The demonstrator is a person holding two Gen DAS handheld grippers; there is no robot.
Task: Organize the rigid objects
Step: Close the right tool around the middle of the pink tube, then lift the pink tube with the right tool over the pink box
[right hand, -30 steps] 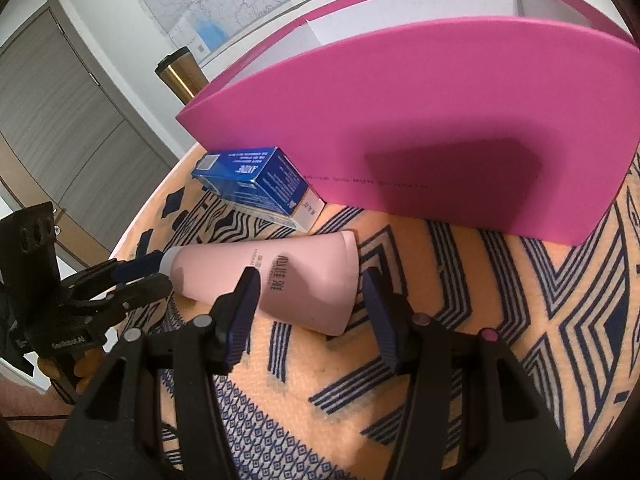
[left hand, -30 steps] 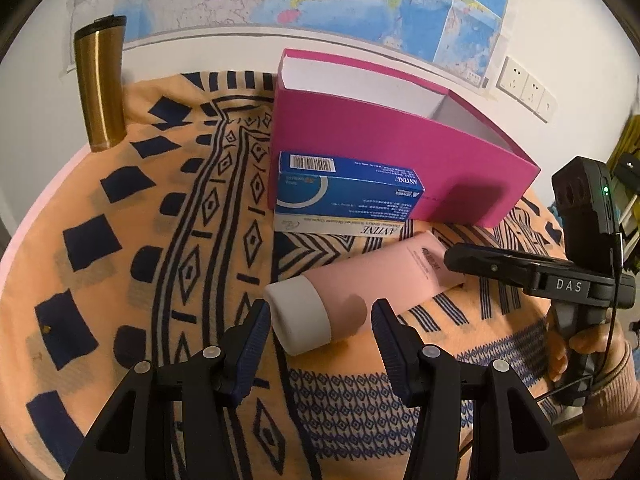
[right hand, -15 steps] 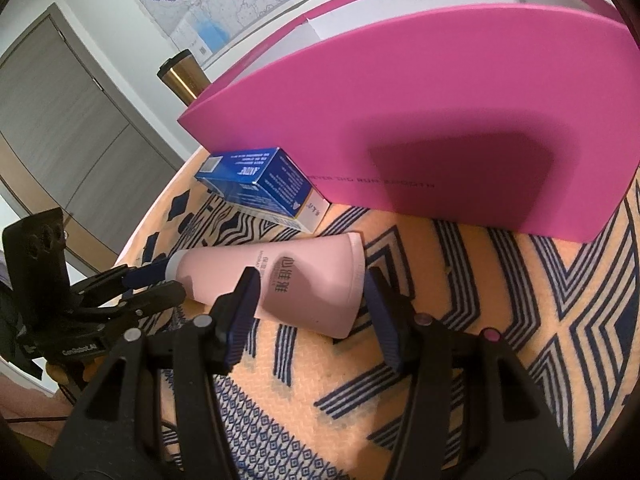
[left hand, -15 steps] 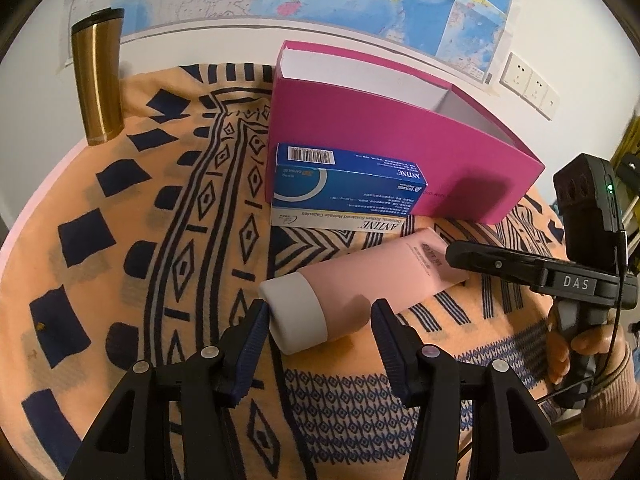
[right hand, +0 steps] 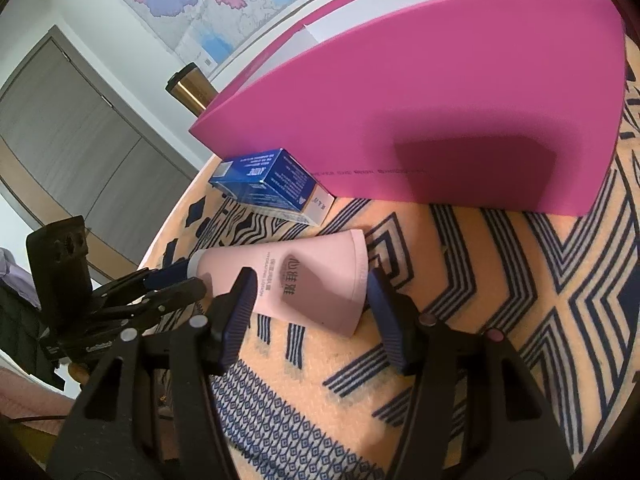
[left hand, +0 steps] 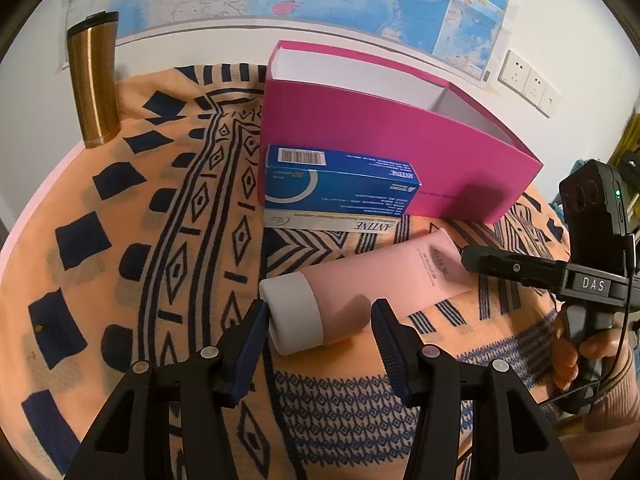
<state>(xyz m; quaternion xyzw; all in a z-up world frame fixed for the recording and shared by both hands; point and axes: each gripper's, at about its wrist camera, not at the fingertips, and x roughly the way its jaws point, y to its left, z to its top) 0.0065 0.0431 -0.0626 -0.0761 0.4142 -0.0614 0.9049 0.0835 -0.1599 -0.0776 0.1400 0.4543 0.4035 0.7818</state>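
Note:
A pink tube with a white cap lies on the patterned cloth. My left gripper is open, its fingers either side of the cap end. My right gripper is open around the tube's flat crimped end; it also shows in the left wrist view. A blue and white box lies just behind the tube, against the front of an open magenta box.
A gold tumbler stands at the far left by the wall. A map and wall sockets are behind the table. The orange and navy cloth covers the round table, whose edge curves at the left.
Both grippers have crept forward slightly, so the tube sits a little deeper between the fingers at each end. The tube and boxes have not moved.

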